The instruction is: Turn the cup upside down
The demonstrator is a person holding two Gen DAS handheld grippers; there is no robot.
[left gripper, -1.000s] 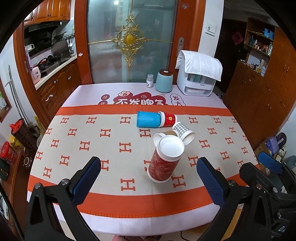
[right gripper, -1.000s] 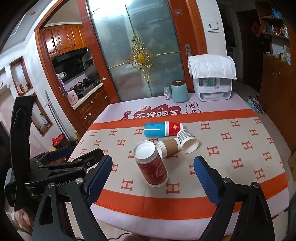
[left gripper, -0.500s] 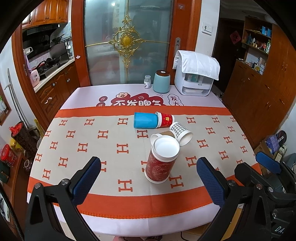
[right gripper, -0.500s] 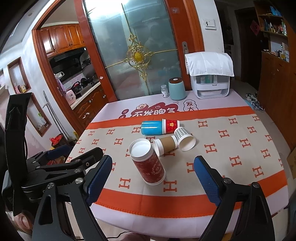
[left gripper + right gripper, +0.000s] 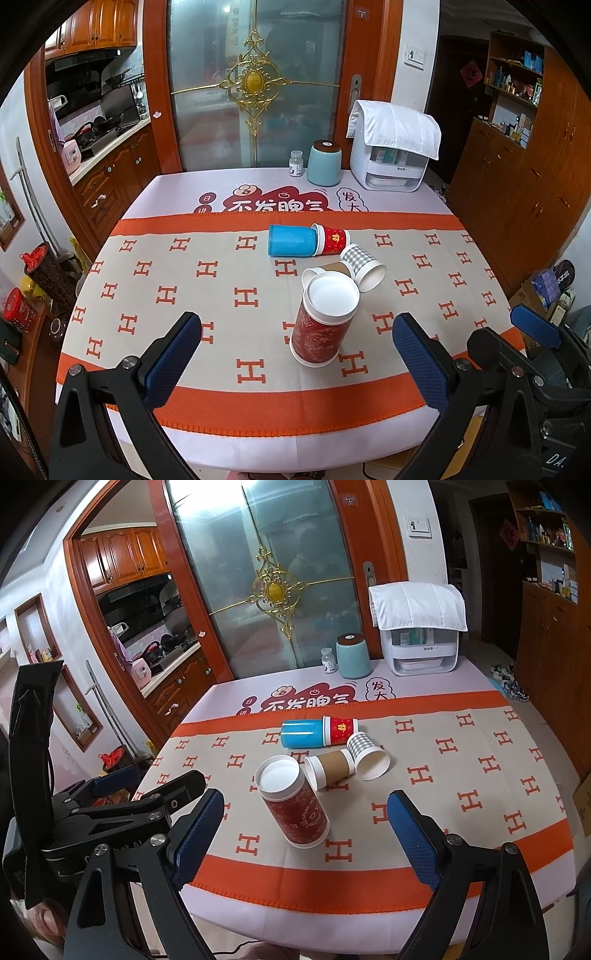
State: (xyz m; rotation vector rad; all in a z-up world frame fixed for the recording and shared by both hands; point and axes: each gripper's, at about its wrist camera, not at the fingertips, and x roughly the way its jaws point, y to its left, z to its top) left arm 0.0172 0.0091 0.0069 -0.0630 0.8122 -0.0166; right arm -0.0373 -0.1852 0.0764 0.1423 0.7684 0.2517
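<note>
Behind the counter (image 5: pixel 122 258) stood a frosted glass door with a gilt ornament, wooden cabinets to either side, and a cloth-draped white appliance (image 5: pixel 393 151) and teal canister (image 5: pixel 324 162) parked along the far edge, well apart from the working area. An orange-bordered runner printed with H marks covered the near part of the counter.

On that runner the tall red cup (image 5: pixel 321 325) stood upside down, its wide mouth on the cloth and its white base facing up, the nearest thing to both cameras. Since it sat inverted with nothing gripping it, the flip looked to be done for this cup. Just behind it lay four more cups on their sides in a loose cluster: a brown cup (image 5: pixel 329 771), a checked cup (image 5: pixel 365 753), a blue cup (image 5: pixel 301 733) and a small red cup (image 5: pixel 340 729), the last two nested mouth to mouth. They were probably laid out there as further pieces to turn.

Both tools were held back at the near edge, above the counter. The left gripper (image 5: pixel 293 363) had its fingers spread wide with nothing between them, and the right gripper (image 5: pixel 306 843) likewise, its fingers far apart and framing the tall red cup without touching it.
</note>
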